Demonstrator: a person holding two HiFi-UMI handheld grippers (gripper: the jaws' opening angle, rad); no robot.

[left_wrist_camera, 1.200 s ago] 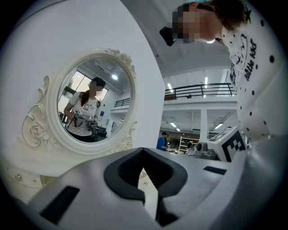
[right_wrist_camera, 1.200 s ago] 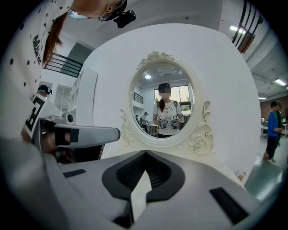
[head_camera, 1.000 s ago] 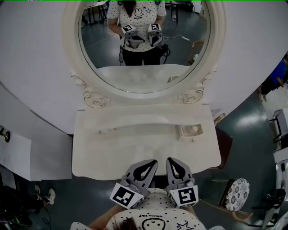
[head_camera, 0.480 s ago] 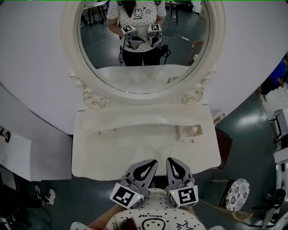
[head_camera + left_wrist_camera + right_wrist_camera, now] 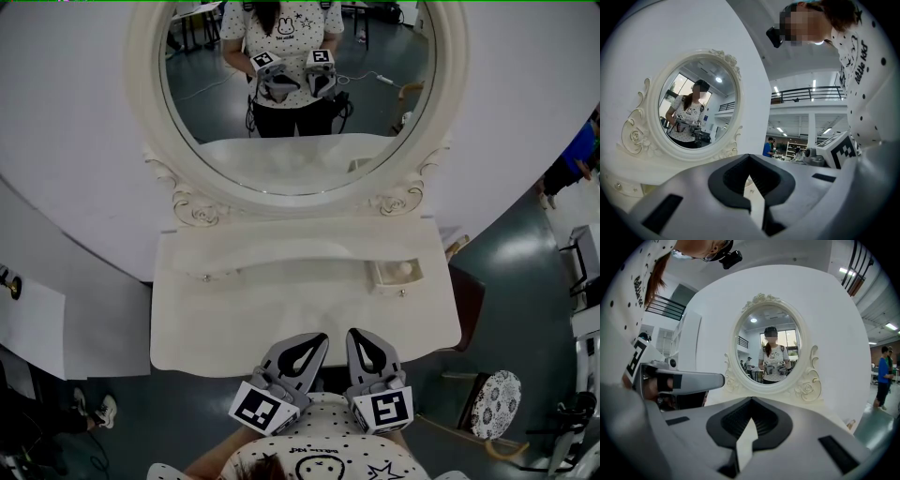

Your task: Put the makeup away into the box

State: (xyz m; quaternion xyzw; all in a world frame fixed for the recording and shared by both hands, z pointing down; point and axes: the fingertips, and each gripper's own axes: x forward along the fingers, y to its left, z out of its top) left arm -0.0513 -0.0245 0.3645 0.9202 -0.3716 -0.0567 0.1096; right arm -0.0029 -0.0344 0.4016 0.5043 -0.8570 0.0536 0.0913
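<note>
While I hold them at the near edge of the table [image 5: 216, 328], my left tongs [image 5: 317, 339] and right tongs [image 5: 357, 336] are both closed on nothing. A small open box [image 5: 382, 277] sits toward the table's right, with a pale round thing [image 5: 404, 269] inside.

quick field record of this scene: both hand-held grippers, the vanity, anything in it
left hand-held gripper: shut, empty, held close to the person's body at the table's front edge
right hand-held gripper: shut, empty, beside the left one
dressing table: cream, with a raised back shelf
mirror: oval, ornate frame, reflects the person and both grippers
small drawer: open, at the shelf's right end; something pale inside, too small to identify
makeup: none held
</note>
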